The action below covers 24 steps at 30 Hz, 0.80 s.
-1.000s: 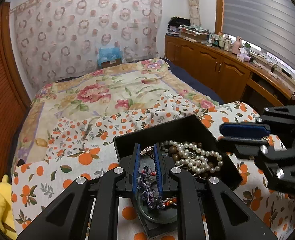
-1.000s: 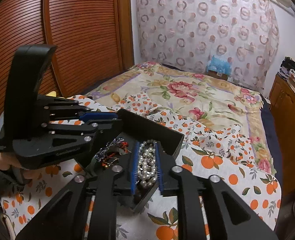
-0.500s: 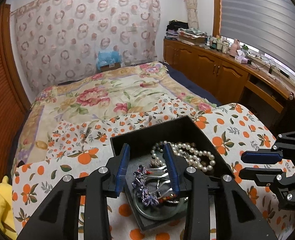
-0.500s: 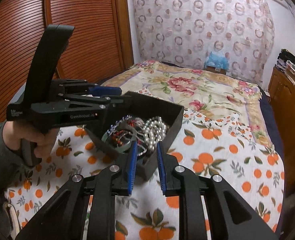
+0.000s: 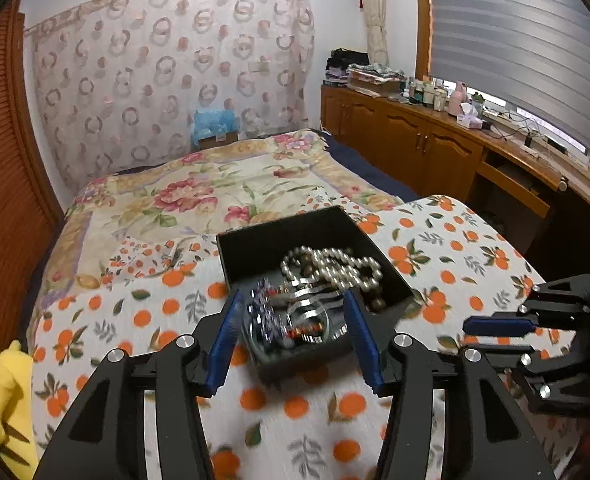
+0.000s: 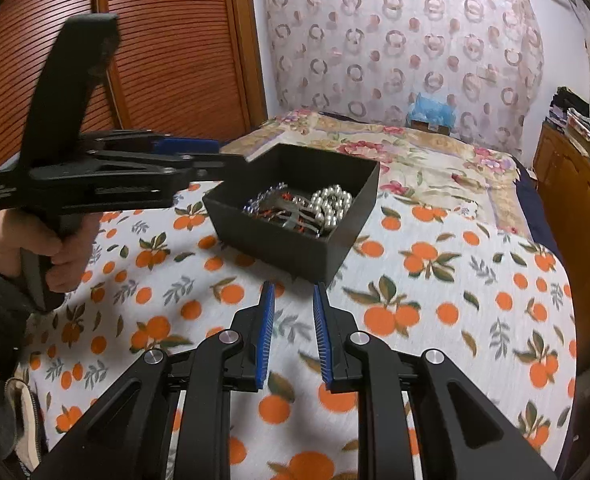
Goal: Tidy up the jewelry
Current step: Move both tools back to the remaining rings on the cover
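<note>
Orange-print blanket [image 6: 435, 280] over the bed, bearing a black box [image 6: 291, 240]. Contents: pearl necklace [image 5: 331, 266], far right; silver hair clips [image 5: 311, 300] and beaded piece [image 5: 265, 316], near left. Left gripper [image 5: 295, 332]: jaws just opened, now wide and empty, earlier clamping the beaded piece. Right gripper [image 6: 293, 324]: narrowly parted, empty, withdrawn from over the pearls.

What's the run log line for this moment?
left hand-held gripper: opening, empty | right hand-held gripper: empty | necklace: in box
</note>
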Each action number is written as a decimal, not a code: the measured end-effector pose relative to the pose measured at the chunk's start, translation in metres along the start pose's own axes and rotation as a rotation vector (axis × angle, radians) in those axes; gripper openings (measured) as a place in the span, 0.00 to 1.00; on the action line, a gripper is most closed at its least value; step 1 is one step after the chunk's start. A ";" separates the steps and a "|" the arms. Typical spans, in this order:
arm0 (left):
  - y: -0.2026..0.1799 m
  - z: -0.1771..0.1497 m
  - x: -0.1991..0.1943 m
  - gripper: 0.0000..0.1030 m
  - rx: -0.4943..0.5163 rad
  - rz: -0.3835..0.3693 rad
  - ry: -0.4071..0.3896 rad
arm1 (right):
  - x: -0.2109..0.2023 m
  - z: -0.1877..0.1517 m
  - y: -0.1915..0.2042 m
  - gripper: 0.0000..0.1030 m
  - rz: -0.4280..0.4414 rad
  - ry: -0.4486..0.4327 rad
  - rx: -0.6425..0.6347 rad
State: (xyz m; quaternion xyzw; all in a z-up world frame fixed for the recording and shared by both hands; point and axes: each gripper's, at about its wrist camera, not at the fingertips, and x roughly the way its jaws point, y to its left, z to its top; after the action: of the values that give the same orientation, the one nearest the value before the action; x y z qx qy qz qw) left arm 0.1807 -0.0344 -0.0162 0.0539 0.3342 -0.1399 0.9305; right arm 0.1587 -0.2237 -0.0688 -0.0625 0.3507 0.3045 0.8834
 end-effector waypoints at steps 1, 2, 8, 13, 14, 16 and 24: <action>0.000 -0.003 -0.002 0.48 -0.002 -0.002 0.001 | -0.002 -0.003 0.002 0.21 -0.005 0.001 0.002; -0.001 -0.008 -0.006 0.48 -0.006 -0.005 0.005 | -0.003 -0.007 0.003 0.21 -0.008 0.004 0.003; -0.009 -0.046 -0.018 0.48 -0.034 -0.028 0.047 | -0.005 -0.025 0.013 0.21 -0.002 0.033 0.003; -0.020 -0.076 -0.020 0.48 -0.039 -0.054 0.097 | -0.010 -0.035 0.018 0.21 -0.014 0.033 0.012; -0.023 -0.079 -0.020 0.48 -0.038 -0.061 0.106 | -0.011 -0.037 0.018 0.21 -0.016 0.031 0.014; -0.031 -0.087 -0.019 0.48 -0.032 -0.080 0.124 | -0.015 -0.040 0.019 0.21 -0.020 0.026 0.019; -0.062 -0.097 -0.017 0.48 0.023 -0.129 0.164 | -0.027 -0.049 0.016 0.21 -0.026 0.019 0.035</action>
State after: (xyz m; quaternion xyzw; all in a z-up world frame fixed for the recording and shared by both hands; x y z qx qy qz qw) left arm 0.0904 -0.0710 -0.0806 0.0541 0.4104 -0.1986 0.8884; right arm 0.1052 -0.2398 -0.0864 -0.0546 0.3635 0.2861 0.8849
